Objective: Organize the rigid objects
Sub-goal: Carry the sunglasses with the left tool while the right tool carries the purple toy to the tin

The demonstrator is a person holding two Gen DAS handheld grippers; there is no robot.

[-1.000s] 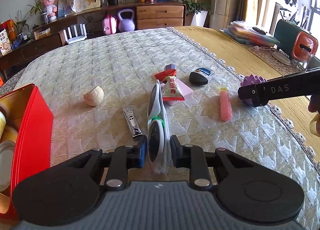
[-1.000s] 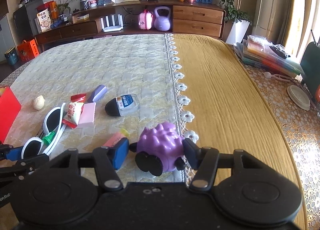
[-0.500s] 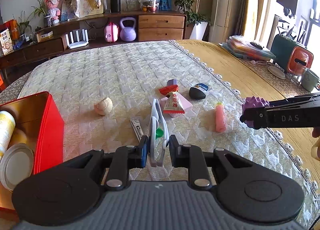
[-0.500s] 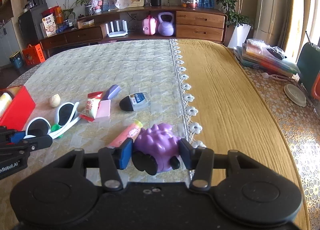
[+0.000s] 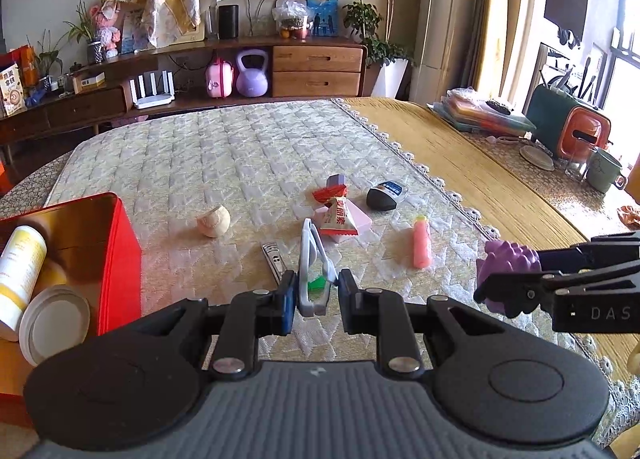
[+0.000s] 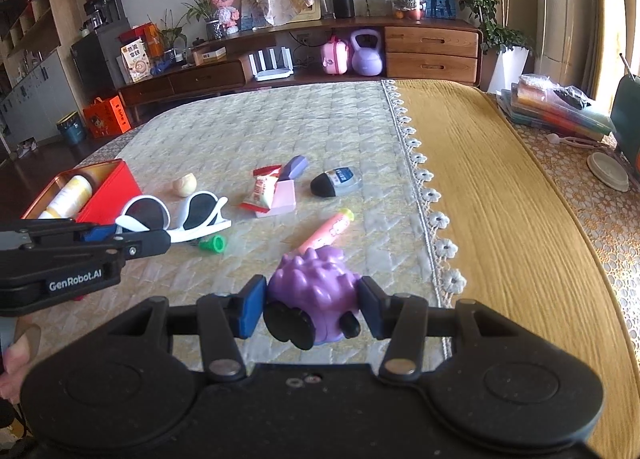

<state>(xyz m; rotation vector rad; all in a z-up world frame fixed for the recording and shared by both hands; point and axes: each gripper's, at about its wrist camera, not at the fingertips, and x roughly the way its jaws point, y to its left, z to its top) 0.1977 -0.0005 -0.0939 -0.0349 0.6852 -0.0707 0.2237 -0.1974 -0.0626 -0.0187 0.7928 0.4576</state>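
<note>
Red tin (image 5: 120, 255) at the left holds a yellow-white bottle (image 5: 20, 271) and a lid (image 5: 54, 323). White sunglasses (image 5: 312, 263) are clamped in the left gripper (image 5: 316, 295), purple spiky toy (image 6: 312, 291) in the right gripper (image 6: 312, 303), both clear of the quilt (image 5: 240, 147). Shell, clipper, pink tube and packets are left to sort.

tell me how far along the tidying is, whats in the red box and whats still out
Done: a yellow-and-white bottle and a round lid lie in the red box. In hand: the left gripper grips white sunglasses; the right gripper grips the purple spiky toy. Left on the quilt: shell, nail clipper, pink tube, snack packet, black-capped bottle.
</note>
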